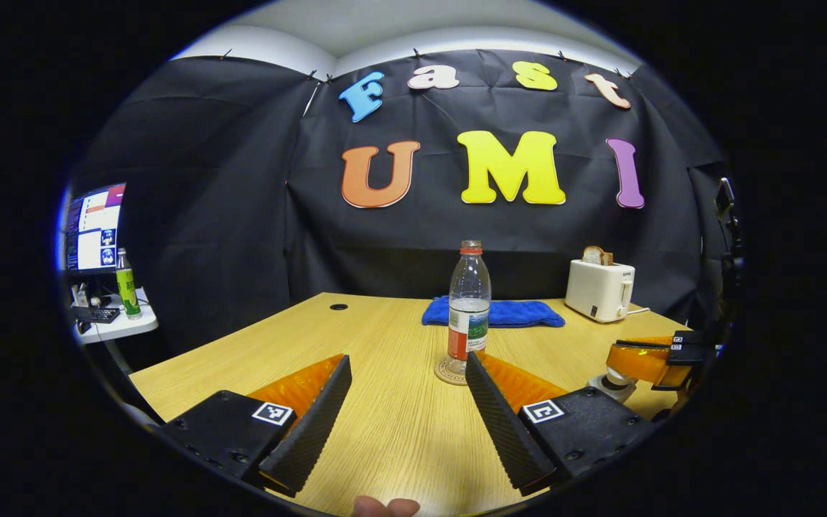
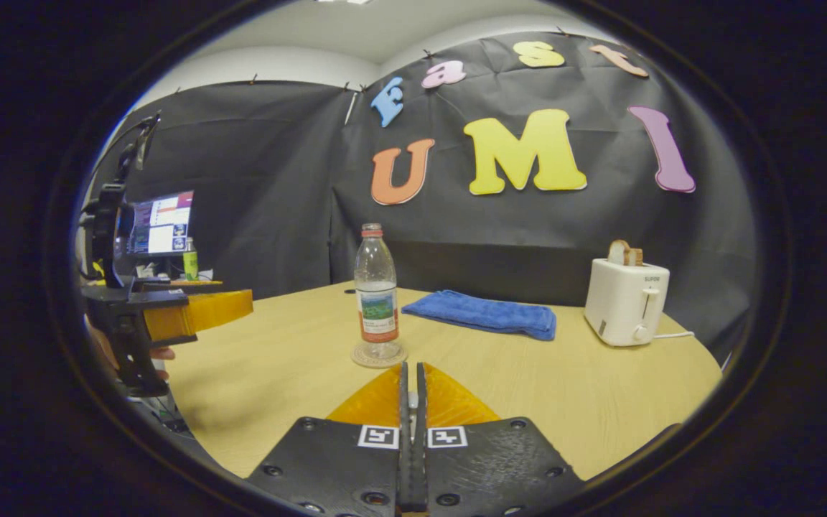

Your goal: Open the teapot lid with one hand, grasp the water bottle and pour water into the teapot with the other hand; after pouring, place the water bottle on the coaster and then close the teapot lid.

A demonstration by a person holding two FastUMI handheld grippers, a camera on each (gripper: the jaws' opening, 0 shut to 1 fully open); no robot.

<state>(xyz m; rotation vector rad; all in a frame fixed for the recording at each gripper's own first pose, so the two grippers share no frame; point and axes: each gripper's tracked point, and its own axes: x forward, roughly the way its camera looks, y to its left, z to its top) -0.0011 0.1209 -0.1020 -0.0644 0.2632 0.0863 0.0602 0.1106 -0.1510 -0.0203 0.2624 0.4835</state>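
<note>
The clear water bottle with a red cap, about half full, stands upright on the round coaster mid-table. My left gripper is open, pulled back a little short of the bottle, with nothing between its fingers. My right gripper is shut, with only a thin gap where a pale bit shows. In the left gripper view a small grey-white rounded piece, apparently the teapot lid, sits right under its tips. The teapot's body is hidden.
On the wooden table, a folded blue towel lies behind the bottle. A white toaster holding bread stands at the back right. A side desk with a monitor and a green bottle stands off to the left.
</note>
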